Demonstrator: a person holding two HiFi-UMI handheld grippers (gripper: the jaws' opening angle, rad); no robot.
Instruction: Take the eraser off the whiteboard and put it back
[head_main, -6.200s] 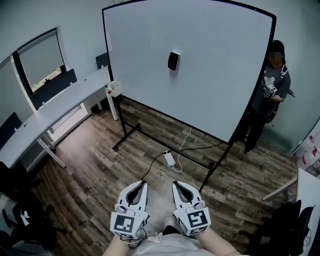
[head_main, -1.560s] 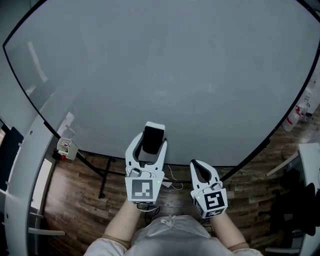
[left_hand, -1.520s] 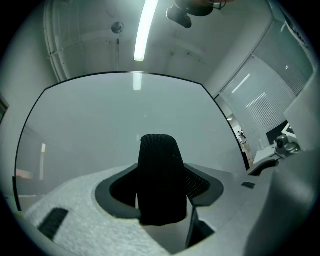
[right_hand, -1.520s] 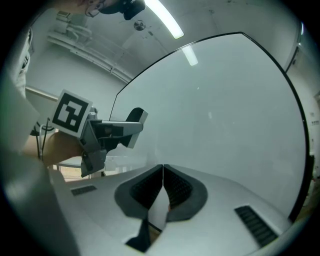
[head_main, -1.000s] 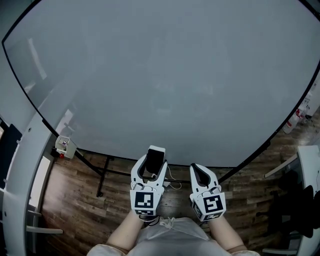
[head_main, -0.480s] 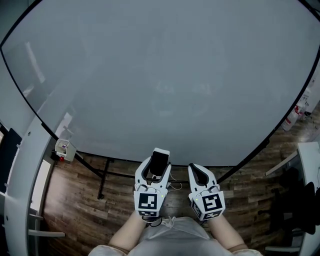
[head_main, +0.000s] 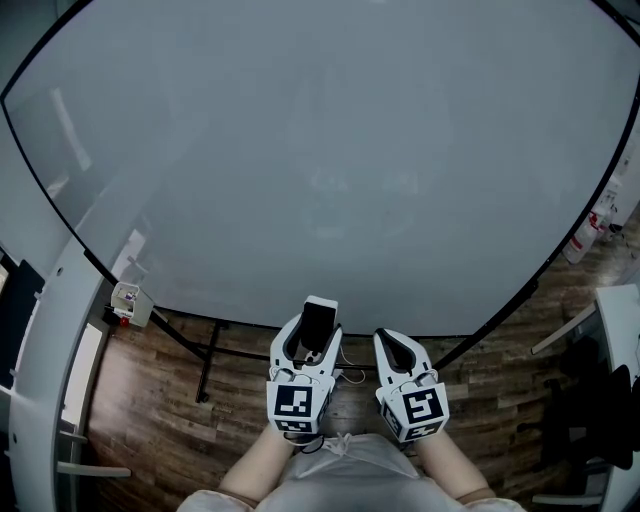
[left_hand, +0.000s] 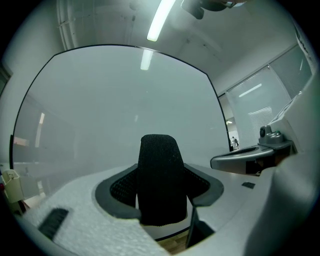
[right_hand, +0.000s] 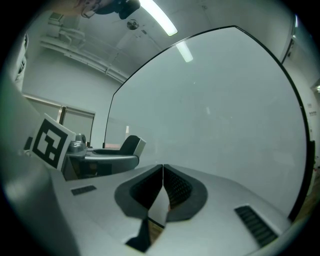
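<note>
My left gripper (head_main: 313, 330) is shut on the eraser (head_main: 317, 322), a black-faced block with a white back, and holds it off the whiteboard (head_main: 330, 150) near my body. In the left gripper view the eraser (left_hand: 161, 180) stands upright between the dark pads, with the whiteboard (left_hand: 110, 110) filling the background. My right gripper (head_main: 392, 346) sits beside the left one, its jaws shut with nothing between them; in its own view the right gripper (right_hand: 163, 172) faces the whiteboard (right_hand: 215, 115), and the eraser (right_hand: 130, 145) shows at the left.
The whiteboard stands on a black wheeled frame (head_main: 205, 355) over a wood floor. A white desk (head_main: 45, 330) runs along the left with a small box (head_main: 129, 297) by the board's corner. A white table edge (head_main: 615, 340) and a dark chair (head_main: 600, 400) are at the right.
My left gripper has drawn the eraser back from the board, down and toward my body, settling next to the right gripper. The right gripper has stayed still.
</note>
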